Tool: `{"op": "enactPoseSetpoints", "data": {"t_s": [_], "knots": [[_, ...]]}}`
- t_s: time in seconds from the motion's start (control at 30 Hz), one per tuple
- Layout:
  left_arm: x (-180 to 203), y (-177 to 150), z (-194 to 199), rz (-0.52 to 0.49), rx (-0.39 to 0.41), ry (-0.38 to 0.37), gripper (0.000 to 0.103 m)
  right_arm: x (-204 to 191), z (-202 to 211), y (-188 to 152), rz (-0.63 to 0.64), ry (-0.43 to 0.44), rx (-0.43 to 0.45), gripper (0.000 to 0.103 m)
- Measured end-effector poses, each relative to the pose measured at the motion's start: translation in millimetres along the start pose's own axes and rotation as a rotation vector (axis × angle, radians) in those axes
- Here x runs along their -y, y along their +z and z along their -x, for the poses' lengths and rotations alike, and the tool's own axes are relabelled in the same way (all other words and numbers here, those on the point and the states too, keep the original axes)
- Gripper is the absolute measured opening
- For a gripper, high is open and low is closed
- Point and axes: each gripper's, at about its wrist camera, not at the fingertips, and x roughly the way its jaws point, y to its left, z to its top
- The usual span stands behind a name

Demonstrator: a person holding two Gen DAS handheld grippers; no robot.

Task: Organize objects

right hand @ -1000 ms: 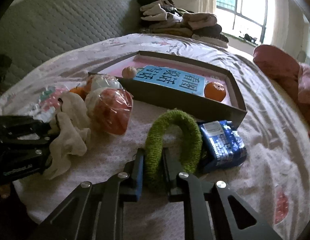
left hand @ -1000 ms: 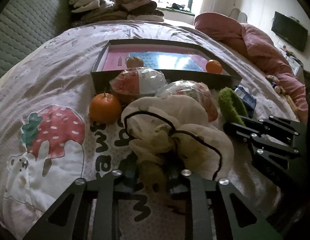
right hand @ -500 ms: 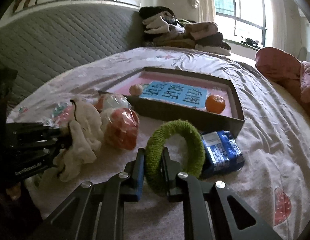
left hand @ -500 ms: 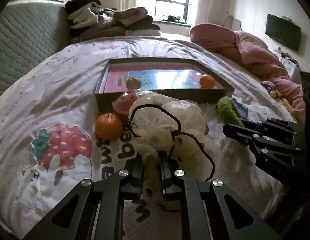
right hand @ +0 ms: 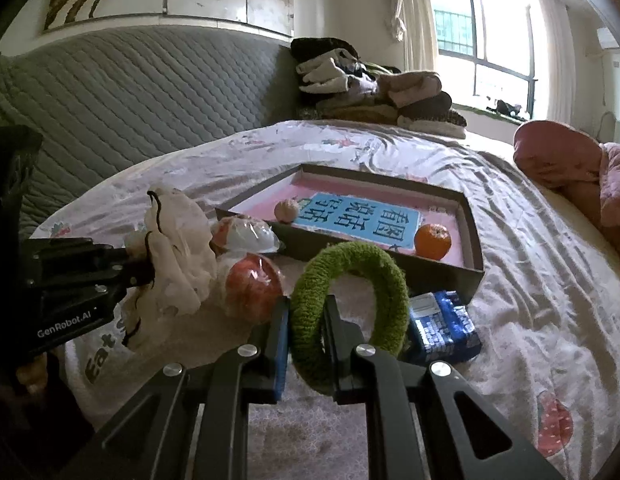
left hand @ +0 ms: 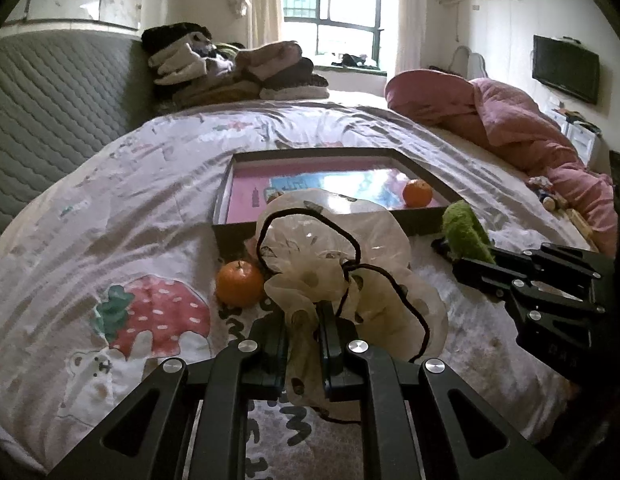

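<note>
A bunch of the cream drawstring pouch is pinched between the pads of the left gripper, and the green fuzzy ring is clamped at its lower arc by the right gripper, both held clear of the bedspread, presumably for carrying to the shallow box just behind. Three oranges are counted (two in the box, one beside the pouch), plus two wrapped fruits and one blue packet.

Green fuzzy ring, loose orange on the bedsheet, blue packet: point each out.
green fuzzy ring (right hand: 384, 276), right wrist view, upper arc.
loose orange (left hand: 238, 288), left wrist view, centre.
blue packet (right hand: 444, 328), right wrist view, top face.
</note>
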Motion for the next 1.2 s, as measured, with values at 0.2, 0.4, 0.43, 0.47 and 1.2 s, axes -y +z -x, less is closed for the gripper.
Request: {"op": "enactPoseSetpoints", "data": {"t_s": [0.2,0.4,0.43,0.47,1.2], "knots": [[-1.8,3.5,9.2,0.005,0.033,0.013,0.012,-6.1,9.2,4.3,0.030,-0.002,0.049,0.016],[-8.5,6.2,16.0,0.028,0.076,0.013,0.012,-9.3,17.0,7.3,0.049,0.012,0.096,0.016],[-9.0,6.4,16.3,0.030,0.078,0.014,0.012,-10.0,17.6,7.9,0.052,0.011,0.099,0.016],[-9.1,6.7,16.2,0.032,0.079,0.016,0.012,-10.4,18.2,8.2,0.054,0.013,0.104,0.016],[-11.1,32.9,4.6,0.046,0.087,0.045,0.012,-2.5,20.9,33.4,0.018,0.018,0.140,0.016]]}}
